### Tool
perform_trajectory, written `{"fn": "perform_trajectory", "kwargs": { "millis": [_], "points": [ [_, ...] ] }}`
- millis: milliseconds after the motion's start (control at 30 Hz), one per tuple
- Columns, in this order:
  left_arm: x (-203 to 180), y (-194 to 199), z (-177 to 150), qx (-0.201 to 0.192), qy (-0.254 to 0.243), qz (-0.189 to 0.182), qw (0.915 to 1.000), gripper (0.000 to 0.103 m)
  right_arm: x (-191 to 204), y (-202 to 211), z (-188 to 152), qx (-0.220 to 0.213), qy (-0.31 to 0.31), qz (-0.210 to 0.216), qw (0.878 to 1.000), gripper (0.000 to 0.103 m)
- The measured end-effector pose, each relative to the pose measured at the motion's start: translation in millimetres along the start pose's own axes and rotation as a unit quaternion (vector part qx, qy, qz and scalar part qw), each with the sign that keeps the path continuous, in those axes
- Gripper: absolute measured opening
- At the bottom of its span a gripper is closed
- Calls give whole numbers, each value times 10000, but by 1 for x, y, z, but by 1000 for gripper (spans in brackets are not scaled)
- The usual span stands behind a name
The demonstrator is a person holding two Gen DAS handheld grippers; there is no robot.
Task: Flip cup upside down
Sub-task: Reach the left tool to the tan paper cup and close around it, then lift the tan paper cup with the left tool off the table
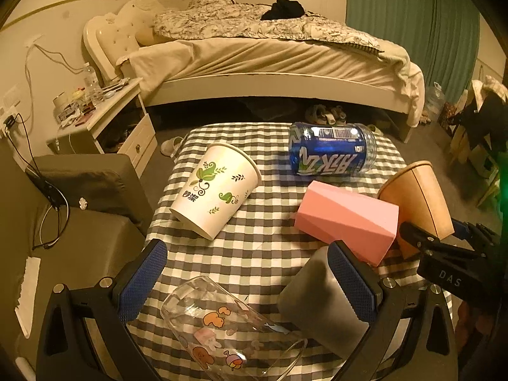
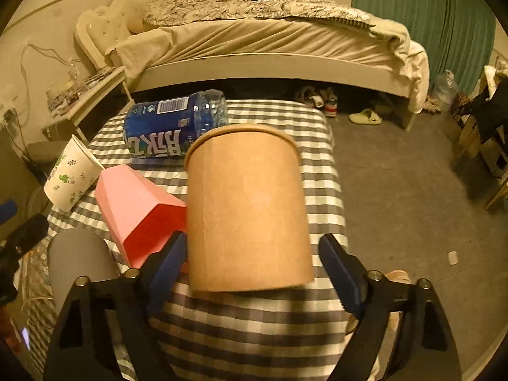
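Observation:
A brown paper cup [image 2: 247,209] lies tilted on the checked tablecloth [image 2: 241,320], rim pointing away; it also shows in the left wrist view [image 1: 419,203]. My right gripper [image 2: 254,270] is open, its fingers on either side of the cup's base; the left pad is at the cup wall, the right pad stands apart. My left gripper [image 1: 250,282] is open and empty over the table's near part, above a clear glass [image 1: 228,330] with cartoon stickers lying on its side. A grey cup [image 1: 320,304] stands by its right finger.
A pink faceted cup [image 1: 349,222], a white paper cup with green print [image 1: 216,190] and a blue-labelled plastic bottle [image 1: 330,149] lie on the cloth. A bed [image 1: 270,63] stands behind, a nightstand [image 1: 104,117] to the left, and shoes on the floor.

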State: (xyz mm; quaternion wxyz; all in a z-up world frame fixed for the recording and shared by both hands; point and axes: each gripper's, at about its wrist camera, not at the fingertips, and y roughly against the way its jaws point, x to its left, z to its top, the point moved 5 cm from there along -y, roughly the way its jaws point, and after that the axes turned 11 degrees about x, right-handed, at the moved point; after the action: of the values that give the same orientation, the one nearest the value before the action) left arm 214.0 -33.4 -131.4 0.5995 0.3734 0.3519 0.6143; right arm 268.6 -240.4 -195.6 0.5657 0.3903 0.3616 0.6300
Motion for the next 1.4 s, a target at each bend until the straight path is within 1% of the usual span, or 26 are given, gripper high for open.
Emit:
{"fn": "perform_trajectory", "kwargs": {
  "millis": [100,200,300,467,633,700,767,900,1033,1133,1300,1400],
  "points": [
    [1,7,-1,-21,5,-5,10000,103,4,5,-5,-15,32,-82,10000,77],
    [1,20,-1,-121,-21,1,9999,103,6,23,-20,-91,4,-178,9998,77],
    [2,41,-4,-223,-12,-12,9998,103,9,47,-35,-159,-17,-208,9997,76],
    [5,88,-16,-467,-40,-68,9989,103,17,108,-61,-398,-93,-298,9987,76],
    [15,132,-44,-678,-11,-121,9976,103,33,165,-94,-670,-83,-329,9972,76],
    [19,140,-59,-731,7,-114,9973,103,42,180,-110,-766,-74,-314,9965,76],
    [25,144,-73,-742,47,-70,9972,103,52,188,-127,-772,-77,-265,9966,76],
    [38,142,-103,-705,138,47,9974,103,72,187,-160,-650,-58,-166,9977,76],
    [46,137,-128,-677,132,169,9975,103,91,173,-186,-523,36,-142,9985,76],
    [50,132,-138,-714,98,319,9969,103,98,156,-198,-390,-14,-158,9991,76],
    [56,116,-148,-602,239,202,9977,103,107,129,-207,-256,1,-269,9993,76],
    [56,105,-154,-537,210,233,9981,103,108,117,-206,-228,26,-408,9989,76]
  ]
}}
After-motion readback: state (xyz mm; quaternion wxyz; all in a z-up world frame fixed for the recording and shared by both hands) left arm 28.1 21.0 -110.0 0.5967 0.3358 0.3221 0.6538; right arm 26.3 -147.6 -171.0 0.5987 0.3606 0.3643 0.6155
